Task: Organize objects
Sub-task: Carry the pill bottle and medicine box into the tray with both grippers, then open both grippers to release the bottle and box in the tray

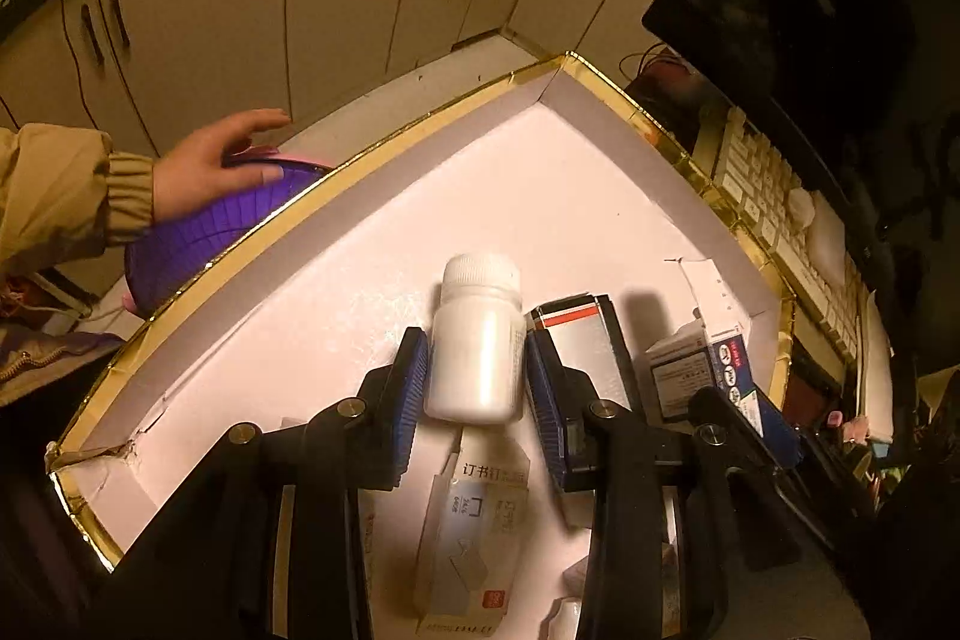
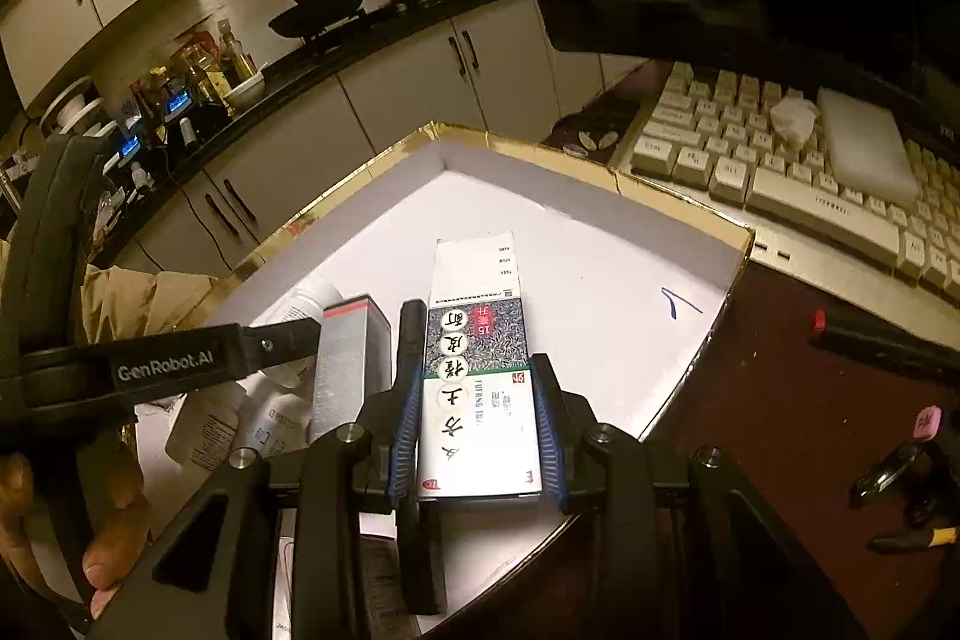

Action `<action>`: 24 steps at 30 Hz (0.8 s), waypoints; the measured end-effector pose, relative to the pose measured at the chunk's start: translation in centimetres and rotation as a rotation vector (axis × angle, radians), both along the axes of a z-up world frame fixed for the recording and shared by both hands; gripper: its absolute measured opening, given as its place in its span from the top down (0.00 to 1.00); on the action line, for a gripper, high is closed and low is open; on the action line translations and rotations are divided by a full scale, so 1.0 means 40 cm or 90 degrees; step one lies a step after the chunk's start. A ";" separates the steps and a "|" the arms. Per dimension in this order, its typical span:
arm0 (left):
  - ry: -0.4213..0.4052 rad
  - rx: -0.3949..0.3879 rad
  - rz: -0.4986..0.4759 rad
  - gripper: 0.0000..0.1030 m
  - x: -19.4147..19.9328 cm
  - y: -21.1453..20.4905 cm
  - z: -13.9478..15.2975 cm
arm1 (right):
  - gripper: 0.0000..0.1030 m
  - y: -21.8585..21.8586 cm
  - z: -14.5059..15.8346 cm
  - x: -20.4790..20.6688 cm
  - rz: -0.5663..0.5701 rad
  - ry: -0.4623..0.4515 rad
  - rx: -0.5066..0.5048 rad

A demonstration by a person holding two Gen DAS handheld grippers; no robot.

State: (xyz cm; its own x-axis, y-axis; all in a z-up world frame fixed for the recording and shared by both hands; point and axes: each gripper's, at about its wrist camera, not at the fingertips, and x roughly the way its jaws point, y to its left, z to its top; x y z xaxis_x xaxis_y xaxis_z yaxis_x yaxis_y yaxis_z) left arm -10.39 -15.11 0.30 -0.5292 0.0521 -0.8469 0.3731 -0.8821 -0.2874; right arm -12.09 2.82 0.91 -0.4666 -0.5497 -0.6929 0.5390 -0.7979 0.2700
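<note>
**A:** What does the left claw have?

**B:** It is clenched on a white pill bottle. The blue pads press the bottle's sides, the ribbed cap points away from the camera, and the bottle sits above the white floor of a gold-rimmed cardboard tray.

**A:** And under it?

**B:** A staple box with Chinese print lies flat on the tray floor, nearer the camera than the bottle. Just beside the bottle on its right is a silver carton with a red stripe.

**A:** The right claw?

**B:** It is grasping a tall medicine box, white with a green-grey patterned band and large Chinese characters. Both pads bear on the box's long sides. The box is over the tray's near right part, its far end pointing toward the far corner.

**A:** Anything outside the tray?

**B:** A bare hand with a tan sleeve rests on a purple basket that stands just beyond the tray's left wall. On the right, a beige keyboard lies on the dark red surface, close to the tray's edge, with a crumpled tissue on its keys.
</note>
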 end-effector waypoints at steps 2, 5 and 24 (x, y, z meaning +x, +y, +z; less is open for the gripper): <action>0.006 -0.006 -0.004 0.58 0.012 0.002 0.011 | 0.66 -0.001 -0.001 0.003 0.001 0.003 -0.001; 0.017 -0.018 0.003 0.56 0.032 0.008 0.024 | 0.65 -0.002 -0.001 0.007 0.001 0.009 -0.003; 0.222 0.047 -0.105 0.47 0.283 0.262 0.107 | 0.37 0.339 0.047 0.185 -0.008 -0.049 -0.160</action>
